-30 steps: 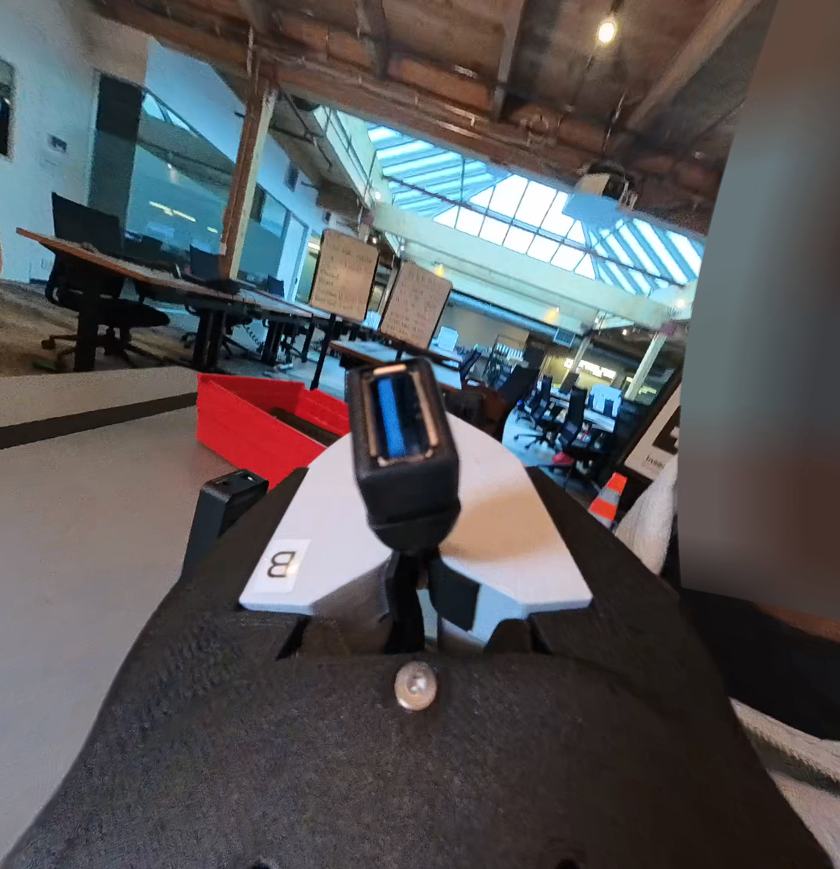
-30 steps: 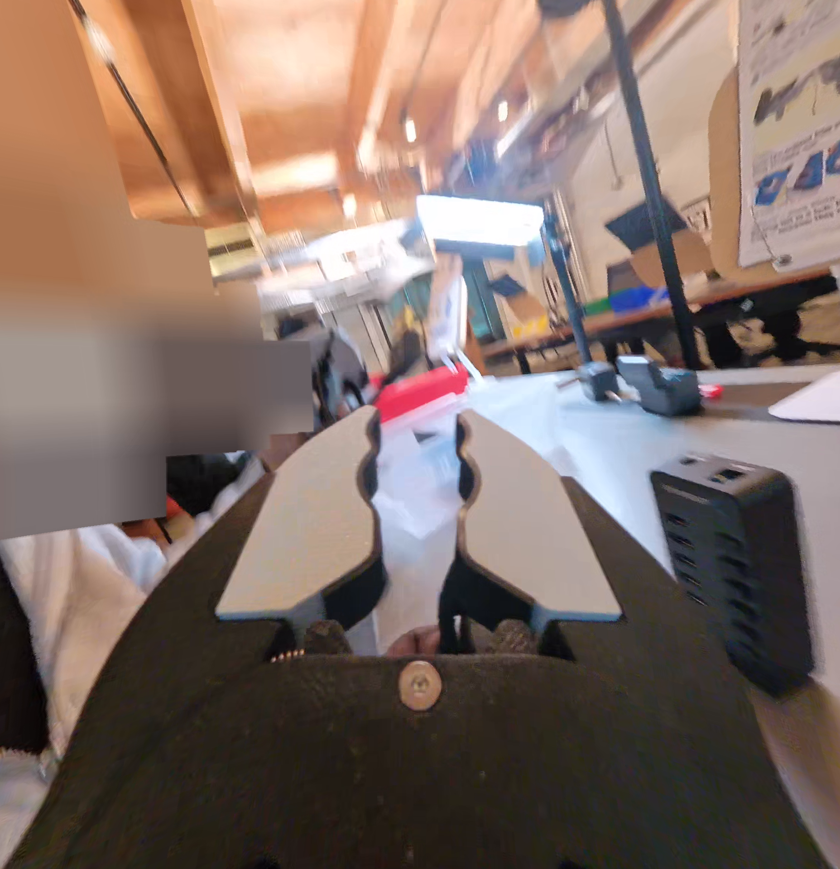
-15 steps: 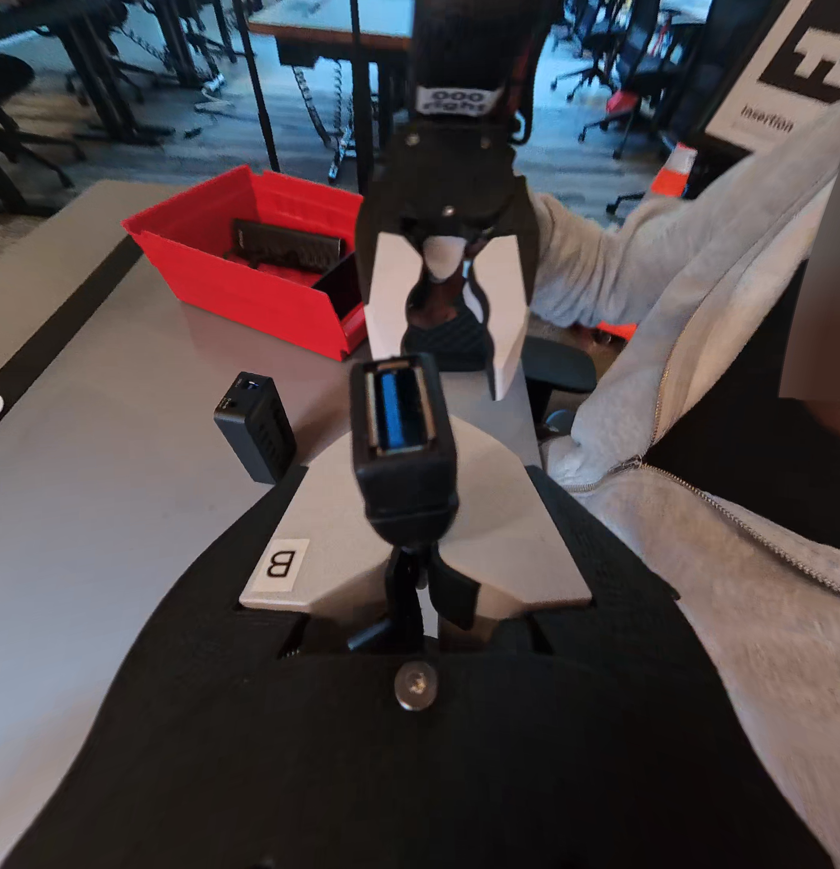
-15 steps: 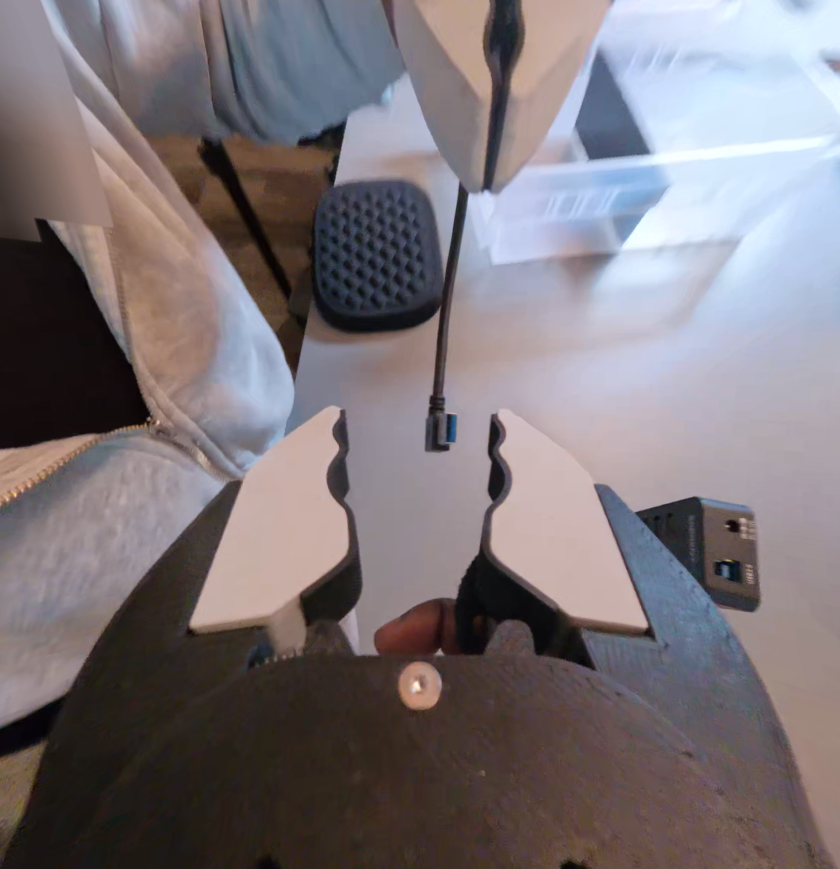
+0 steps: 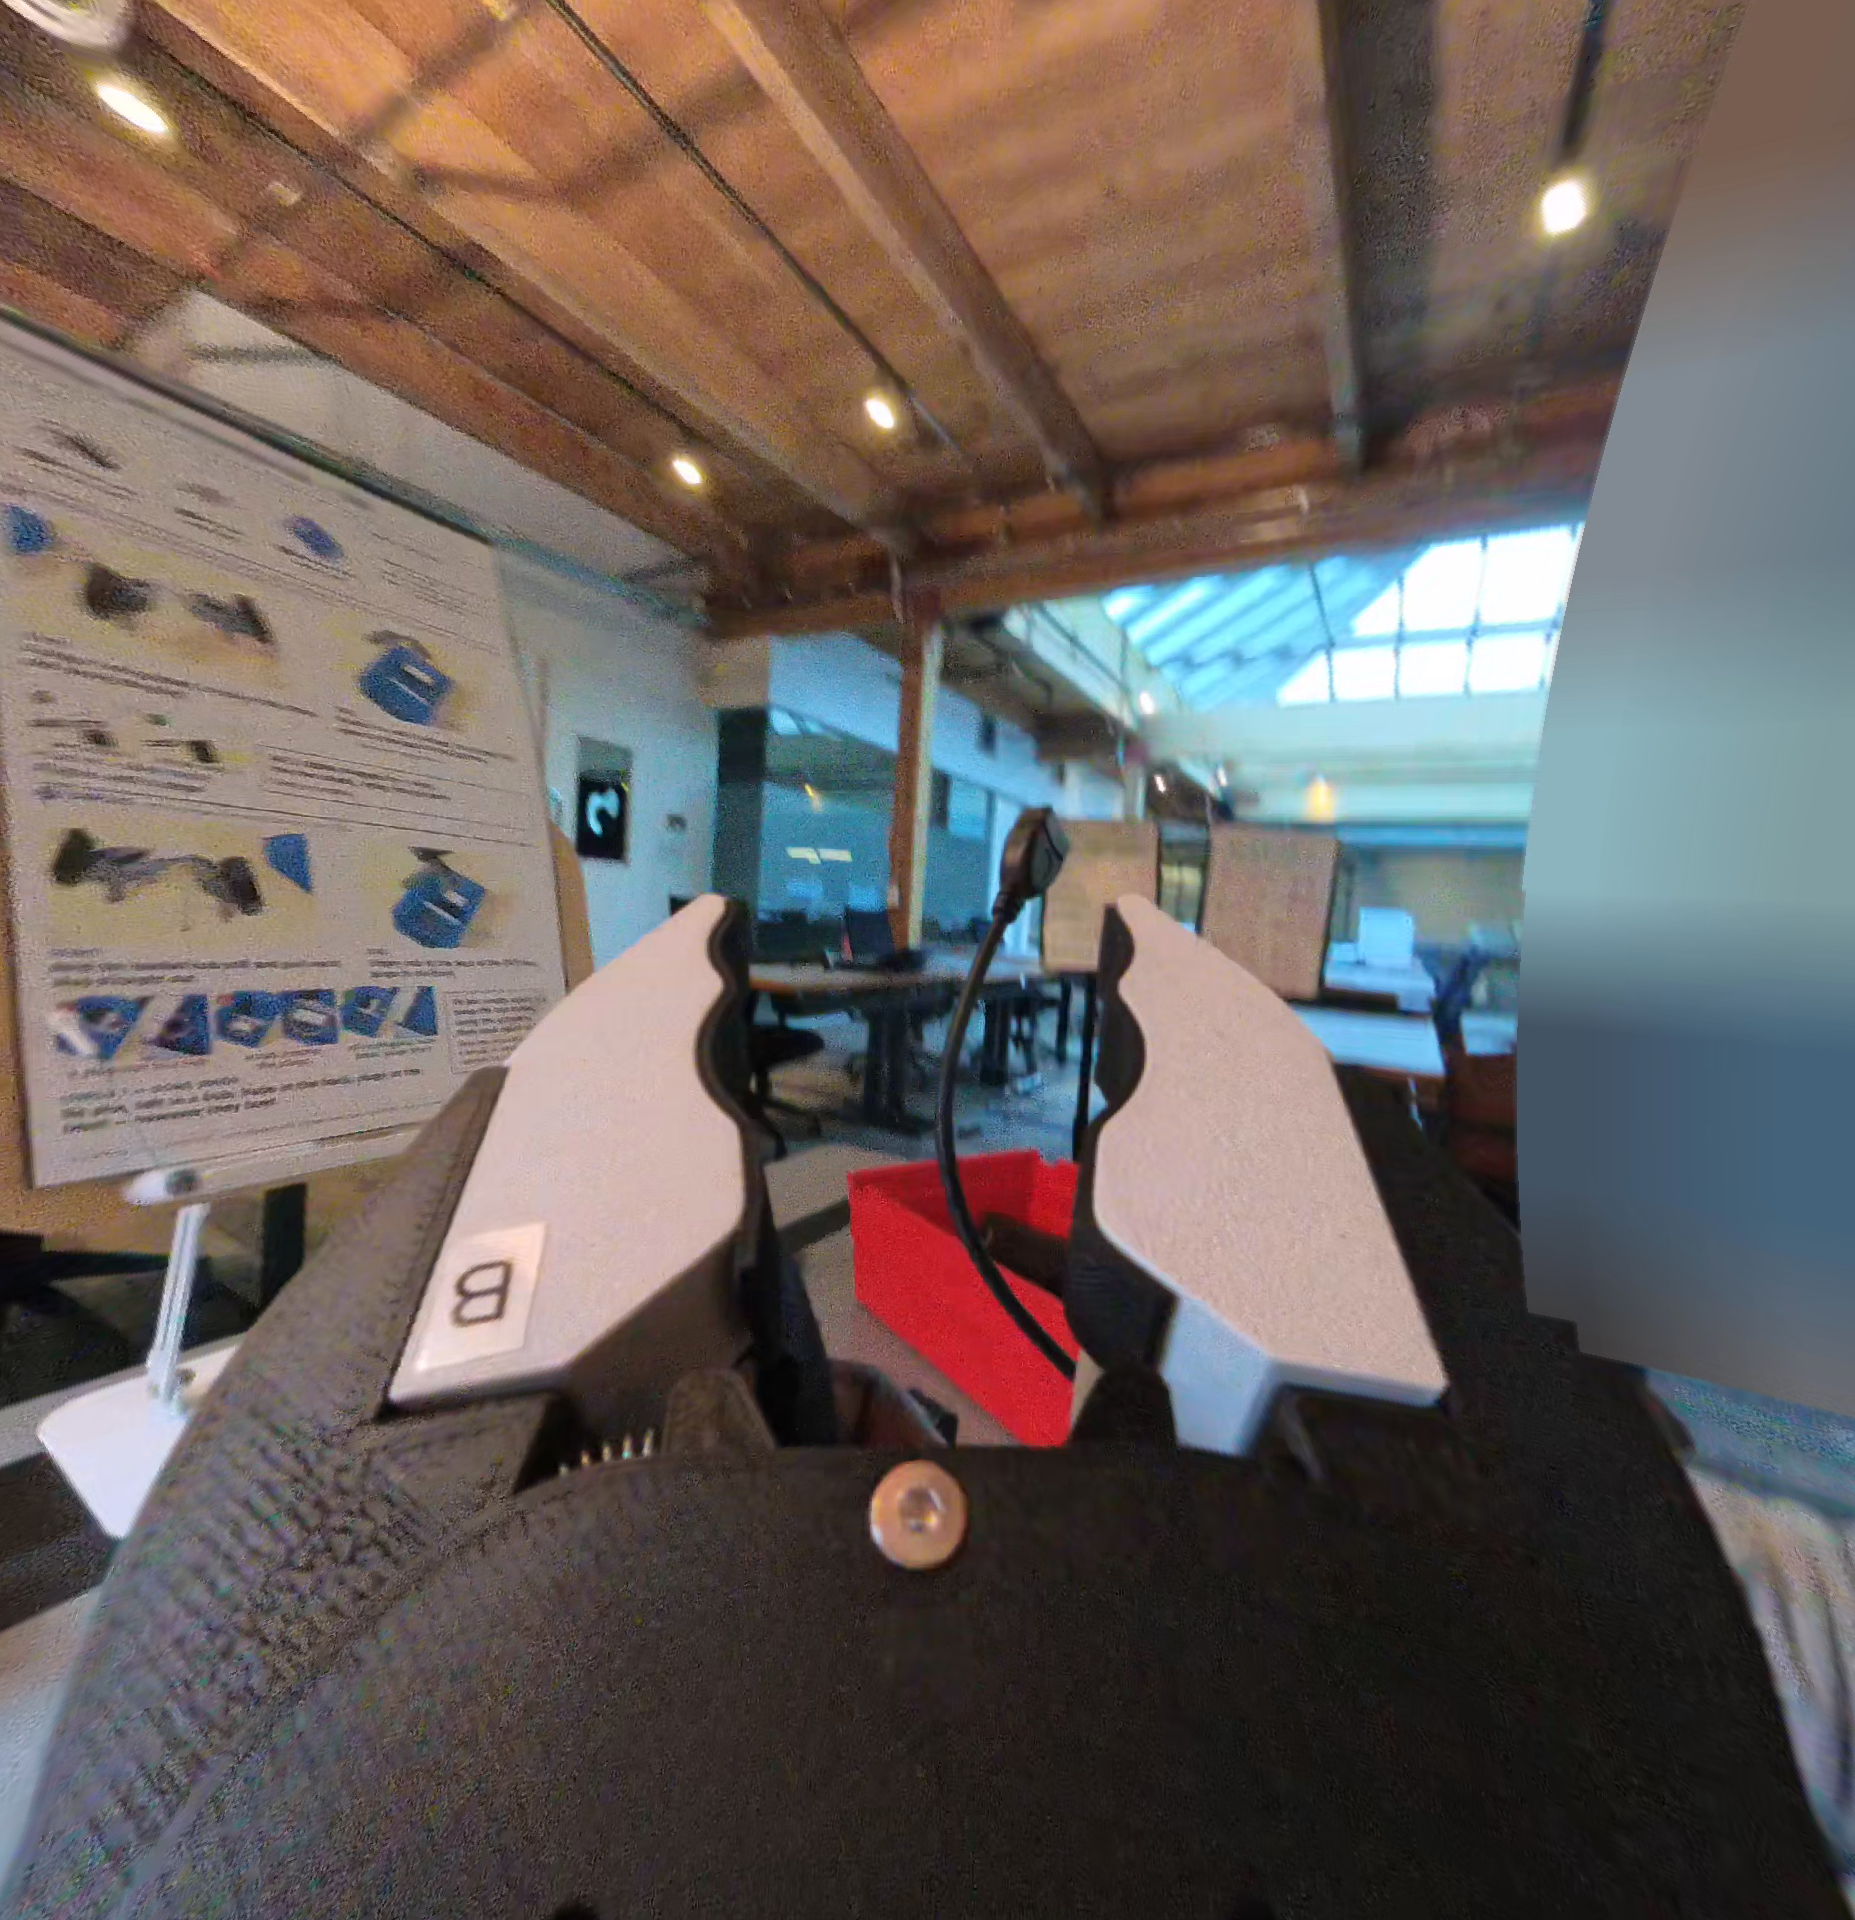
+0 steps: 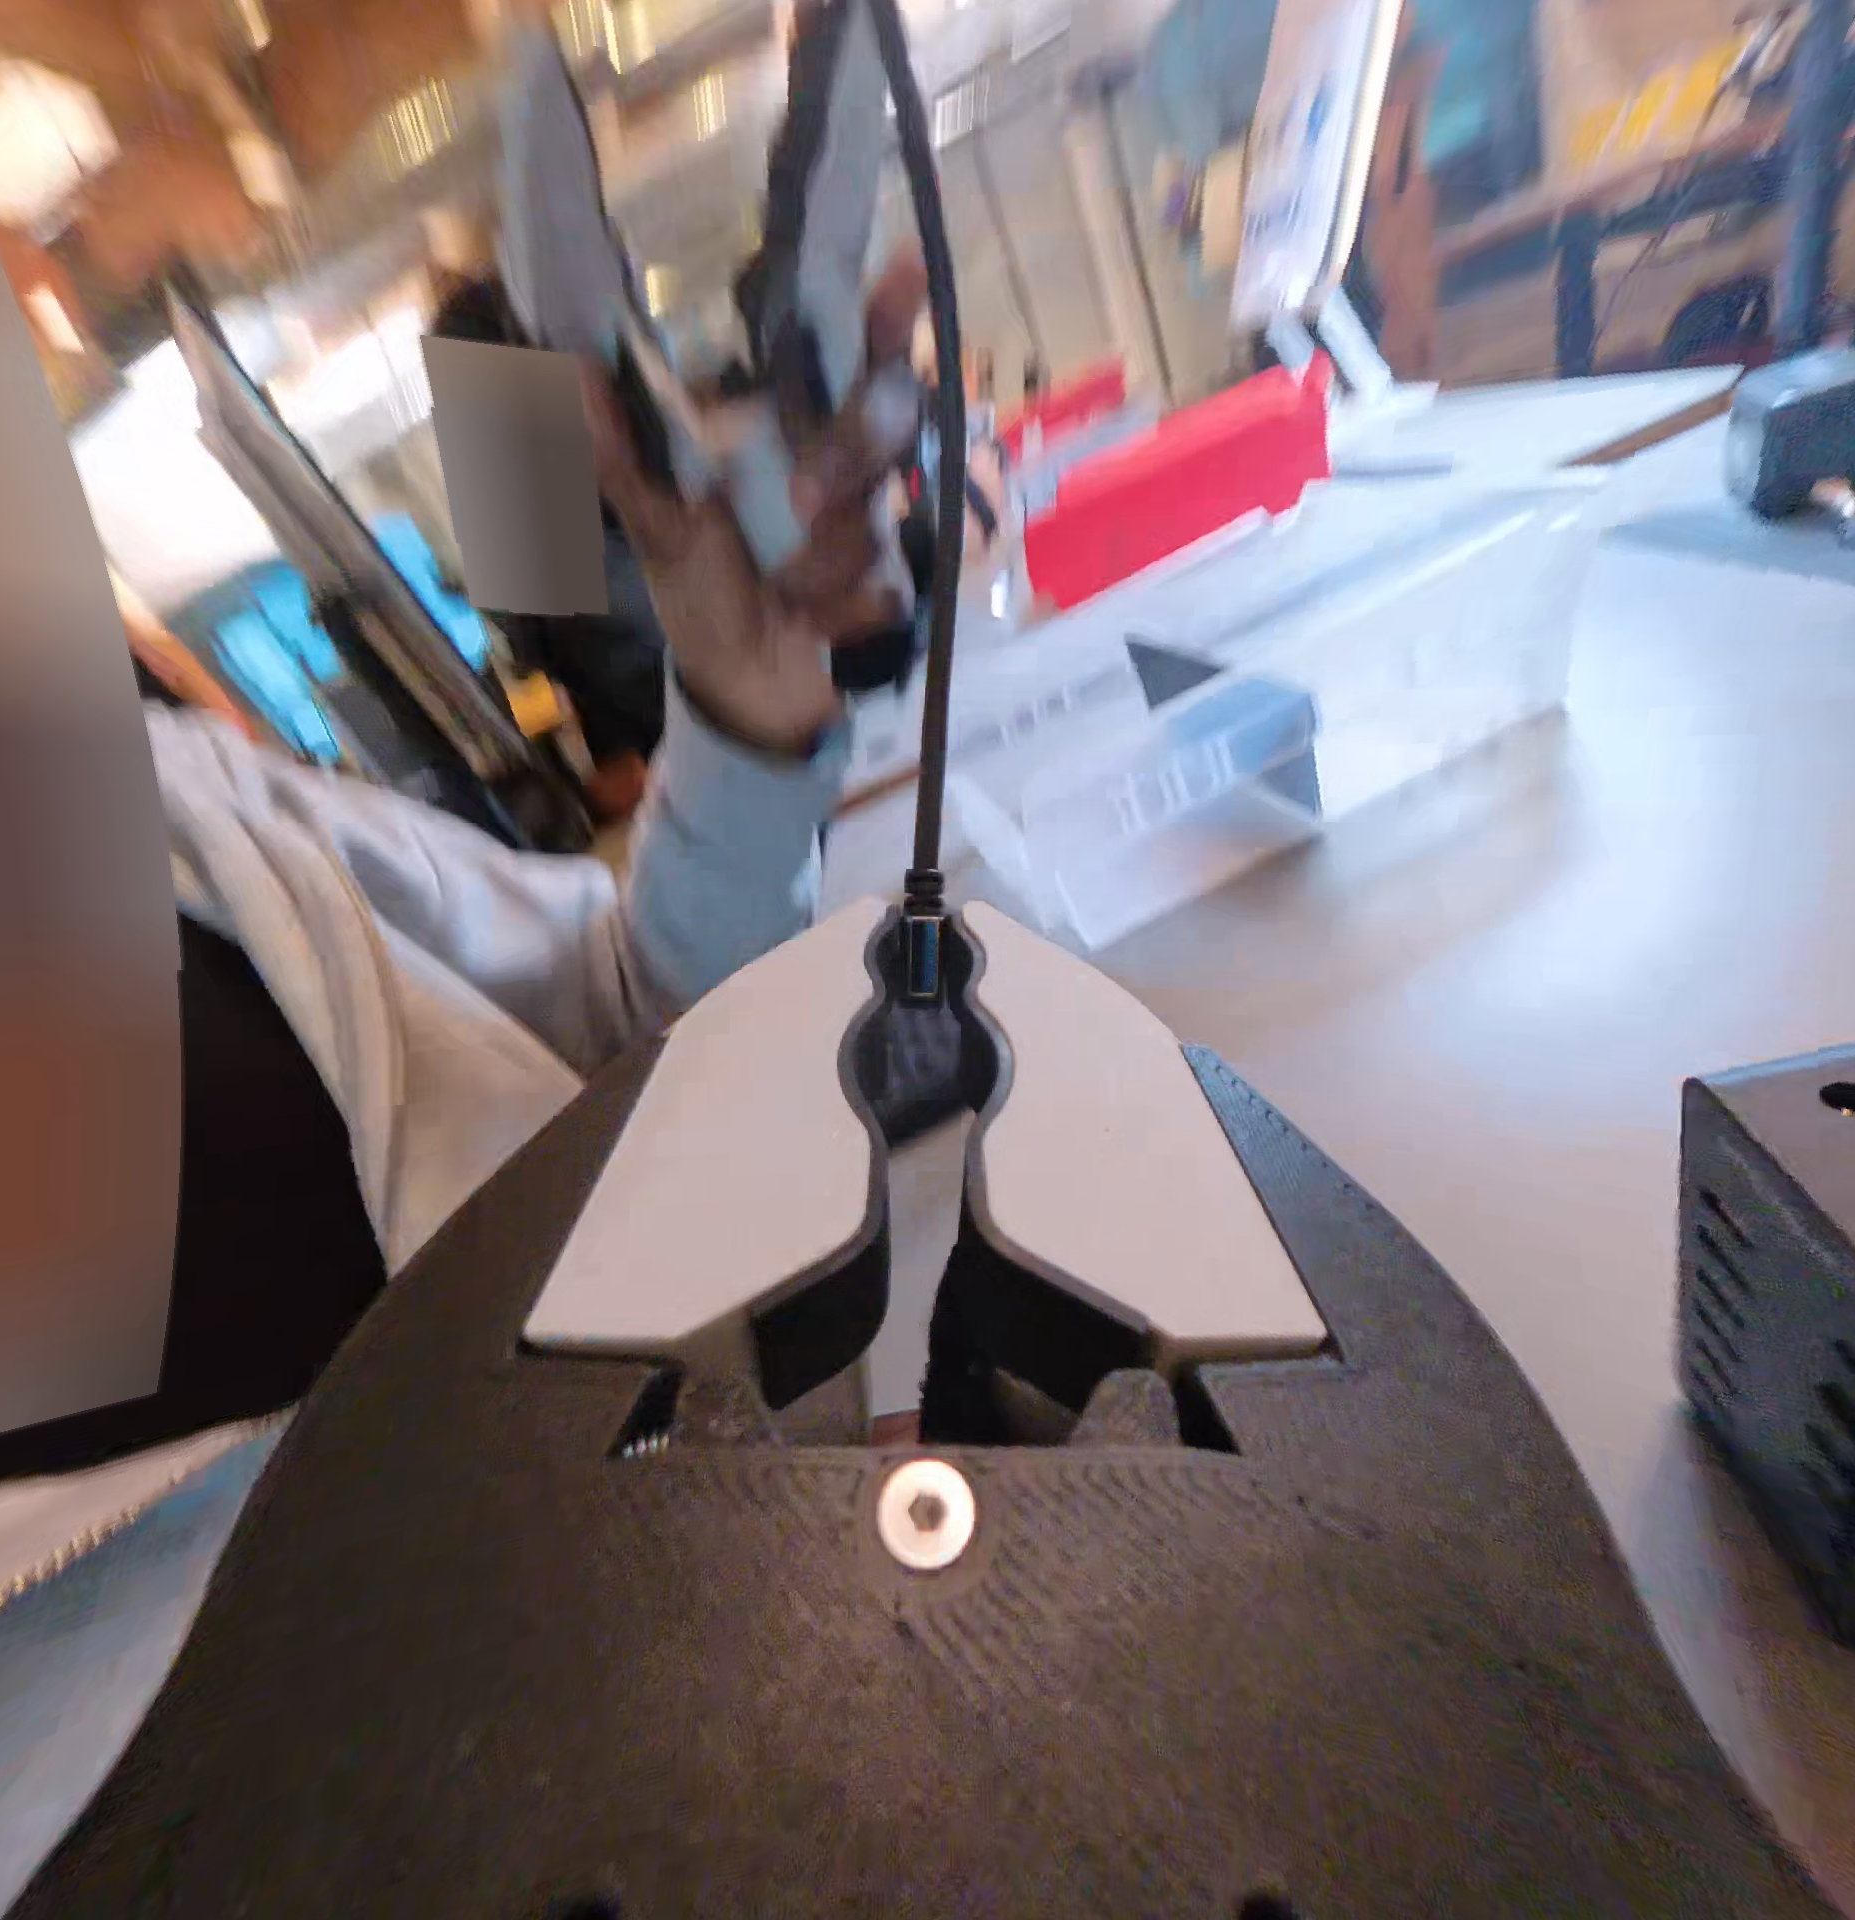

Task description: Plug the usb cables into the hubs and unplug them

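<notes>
In the left wrist view my left gripper (image 5: 923, 914) is open, its fingers wide apart. A black USB cable (image 5: 954, 1091) rises between them, touching neither pad, and ends in a black connector (image 5: 1037, 852) up in the air. In the right wrist view my right gripper (image 6: 925, 920) is shut on the cable's other plug (image 6: 928, 956). The cable (image 6: 938, 623) runs straight up from it past the blurred left gripper (image 6: 684, 260), held in a hand. A black hub (image 6: 1785, 1299) sits on the white table (image 6: 1525, 935) to the right of my right gripper.
A red bin (image 5: 944, 1278) stands on the table beyond the left fingers; it also shows in the right wrist view (image 6: 1172, 488). A clear plastic box (image 6: 1183, 769) lies ahead. An instruction poster on a stand (image 5: 248, 831) is at left. A grey sleeve (image 6: 435, 935) is close by. Spacing between my two grippers at the tips: around 20 cm.
My left gripper has opened and let go of the blue-cored connector, and tilted up. My right gripper has closed on the hanging plug end of the cable.
</notes>
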`<action>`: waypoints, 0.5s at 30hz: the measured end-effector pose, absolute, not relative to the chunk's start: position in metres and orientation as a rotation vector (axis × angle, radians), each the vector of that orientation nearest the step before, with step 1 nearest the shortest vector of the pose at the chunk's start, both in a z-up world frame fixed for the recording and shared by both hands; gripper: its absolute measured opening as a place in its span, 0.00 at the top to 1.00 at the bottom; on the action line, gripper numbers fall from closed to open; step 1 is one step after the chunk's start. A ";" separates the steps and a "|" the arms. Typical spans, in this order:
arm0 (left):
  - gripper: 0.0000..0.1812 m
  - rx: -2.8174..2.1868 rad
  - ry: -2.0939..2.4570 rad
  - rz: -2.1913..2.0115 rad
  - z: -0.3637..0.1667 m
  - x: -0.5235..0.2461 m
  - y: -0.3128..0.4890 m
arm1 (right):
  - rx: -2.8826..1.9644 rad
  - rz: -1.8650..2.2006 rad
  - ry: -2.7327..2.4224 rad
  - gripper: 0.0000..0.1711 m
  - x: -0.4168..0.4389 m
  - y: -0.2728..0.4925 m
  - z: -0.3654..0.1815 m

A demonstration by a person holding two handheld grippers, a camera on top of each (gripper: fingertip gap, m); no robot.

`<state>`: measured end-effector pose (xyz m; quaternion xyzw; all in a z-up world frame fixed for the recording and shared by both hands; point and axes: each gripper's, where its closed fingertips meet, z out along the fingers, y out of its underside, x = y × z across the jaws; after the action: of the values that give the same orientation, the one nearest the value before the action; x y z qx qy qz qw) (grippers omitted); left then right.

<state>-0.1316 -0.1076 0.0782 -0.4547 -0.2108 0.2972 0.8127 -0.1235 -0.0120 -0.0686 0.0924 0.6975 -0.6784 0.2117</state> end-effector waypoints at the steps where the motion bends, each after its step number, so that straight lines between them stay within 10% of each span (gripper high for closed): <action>1: 0.65 -0.896 -0.496 0.609 0.069 -0.130 -0.114 | 0.315 -1.938 1.842 0.96 -0.128 -0.010 -0.064; 7: 0.78 -1.095 -0.667 -0.023 -0.049 -0.121 -0.026 | 0.402 -1.983 1.693 0.95 -0.133 -0.010 -0.050; 15: 0.95 -1.169 -0.608 -0.110 -0.059 -0.118 0.001 | 0.327 -1.930 1.820 0.95 -0.123 -0.015 -0.049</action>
<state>-0.1184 0.0008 -0.0590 -0.5429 -0.2822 -0.0510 0.7893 -0.1227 -0.0155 -0.0494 0.1189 0.6624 -0.7022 0.2323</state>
